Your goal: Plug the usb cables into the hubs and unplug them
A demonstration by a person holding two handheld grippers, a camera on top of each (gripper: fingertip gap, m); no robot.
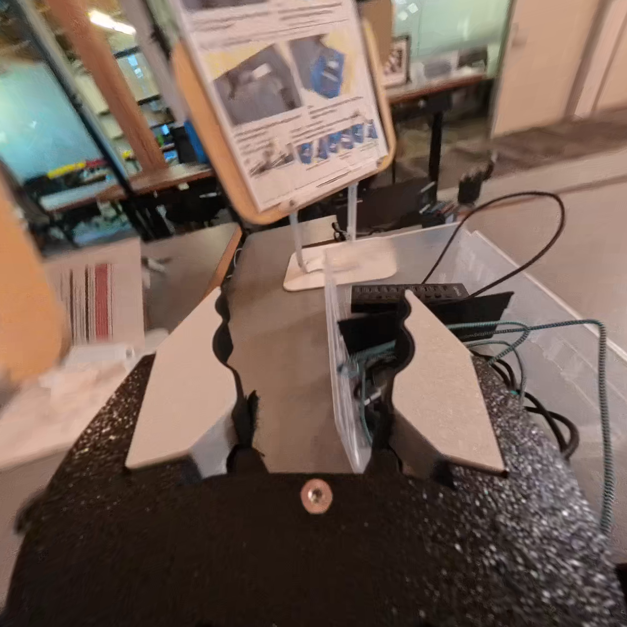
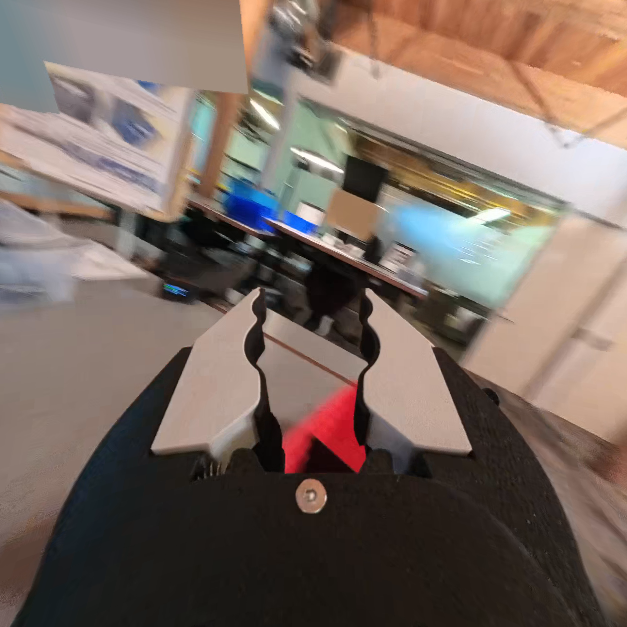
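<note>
In the left wrist view a clear plastic bin (image 1: 342,373) stands on the grey table (image 1: 271,322). Inside it lies a black USB hub (image 1: 407,293) at the far end, with teal braided cables (image 1: 509,330) and black cables (image 1: 556,427) piled nearer. My left gripper (image 1: 314,298) is open and empty, held above the table with its right finger over the bin's left wall. My right gripper (image 2: 314,295) is open and empty, tilted up toward the room; a red object (image 2: 325,427) shows blurred below its fingers. No hub or cable shows in the right wrist view.
A tilted board with a printed sheet (image 1: 288,101) stands on a white base (image 1: 339,268) behind the bin. A thin black cable (image 1: 529,203) arcs up from the hub. White papers (image 1: 68,383) lie at the left. Desks and shelves fill the background. Some 60 cm of space lies between my two pairs of fingers.
</note>
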